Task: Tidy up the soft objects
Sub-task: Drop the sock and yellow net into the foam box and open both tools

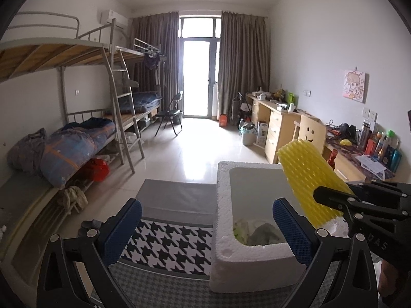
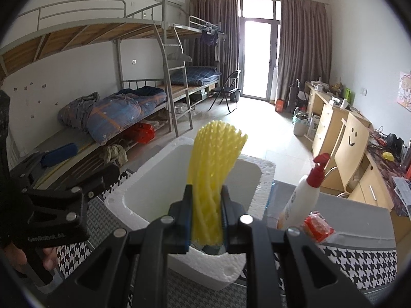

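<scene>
1. Gripping a yellow foam net sleeve [image 2: 210,179], your right gripper [image 2: 205,220] has its blue-padded fingers [image 2: 186,220] pressed against both sides of the sleeve's lower end, and the sleeve stands upright between them.
2. Your sleeve is held above the open white foam box [image 2: 143,195], over its near wall; in the left wrist view the same sleeve [image 1: 308,179] leans toward 11 o'clock, at the 3 o'clock side of the box [image 1: 226,231].
3. Your left gripper [image 1: 205,233] is spread wide with nothing between its blue pads [image 1: 120,231]. One pad sits at 9 o'clock over the cloth and the other at 3 o'clock in front of the box's inner cavity.
4. Inside the box, at its floor, you have pale crumpled soft items [image 1: 257,231]; what they are cannot be made out.
5. The box rests on a black-and-white houndstooth cloth [image 1: 169,246] covering the work surface.
6. At 3 o'clock of the box in the right wrist view stands a white bottle with a red pump top [image 2: 303,195], and just beside it lies a red and clear packet [image 2: 318,225].
7. Farther off, bunk beds [image 2: 123,107] with blue quilts line the 9 o'clock wall, wooden desks [image 2: 334,120] line the 3 o'clock wall, and a curtained glass door [image 2: 259,51] sits at 12 o'clock.
</scene>
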Demonstrator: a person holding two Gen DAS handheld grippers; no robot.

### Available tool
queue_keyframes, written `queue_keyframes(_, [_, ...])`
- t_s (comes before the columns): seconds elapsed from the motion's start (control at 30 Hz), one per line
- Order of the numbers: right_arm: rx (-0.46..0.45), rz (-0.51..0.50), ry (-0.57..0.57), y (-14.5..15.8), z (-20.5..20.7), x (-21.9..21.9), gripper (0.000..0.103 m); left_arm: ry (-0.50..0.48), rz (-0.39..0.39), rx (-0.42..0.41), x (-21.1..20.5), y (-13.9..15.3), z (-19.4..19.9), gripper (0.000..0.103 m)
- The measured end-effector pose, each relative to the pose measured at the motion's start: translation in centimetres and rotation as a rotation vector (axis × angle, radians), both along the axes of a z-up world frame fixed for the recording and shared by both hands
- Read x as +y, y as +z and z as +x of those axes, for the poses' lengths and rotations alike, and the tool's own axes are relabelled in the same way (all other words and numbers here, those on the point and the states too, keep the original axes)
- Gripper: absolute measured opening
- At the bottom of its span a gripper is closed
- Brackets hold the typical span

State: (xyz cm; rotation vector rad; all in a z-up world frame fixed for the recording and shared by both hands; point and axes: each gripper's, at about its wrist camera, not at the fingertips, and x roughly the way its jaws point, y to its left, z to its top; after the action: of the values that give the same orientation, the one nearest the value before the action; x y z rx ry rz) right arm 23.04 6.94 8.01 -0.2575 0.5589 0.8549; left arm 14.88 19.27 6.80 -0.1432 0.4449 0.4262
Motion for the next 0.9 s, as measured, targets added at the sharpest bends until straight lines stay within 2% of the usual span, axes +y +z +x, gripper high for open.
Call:
queue_keyframes(0.2, [0.001, -0.020, -0.007, -0.3, 0.5, 0.7, 0.022, 0.012, -0.034, -0.013, 0.9, -0.2, -0.9, 0.102])
queue_keyframes(0.33, [0.016, -0.025, -0.007, -0.6, 0.9, 1.1, 0.024, 0.015, -0.023, -0.013, 1.0, -0.2, -1.1, 0.102])
queue_keyframes(0.4, [0.014, -0.030, -0.009, -0.7, 1.0, 1.3, 0.033, 0.017, -0.032, -0.018, 1.1, -0.3, -1.3, 0.102])
queue_keyframes(0.5, [0.017, -0.036, -0.009, -0.9, 1.0, 1.5, 0.038, 0.020, -0.038, -0.012, 1.2, -0.5, -1.0, 0.102])
queue_keyframes(0.6, [0.029, -0.034, -0.010, -1.1, 0.9, 1.4, 0.055, 0.023, -0.038, -0.009, 1.4, -0.6, -1.1, 0.102])
queue_keyframes(0.77, [0.005, -0.043, -0.010, -0.8, 0.3, 1.1, 0.066, 0.010, -0.029, -0.017, 1.0, -0.5, -1.2, 0.102])
queue_keyframes(0.9, [-0.018, -0.031, -0.031, -0.3, -0.2, 0.1, 0.070, 0.006, -0.021, -0.036, 0.6, -0.1, -1.6, 0.102])
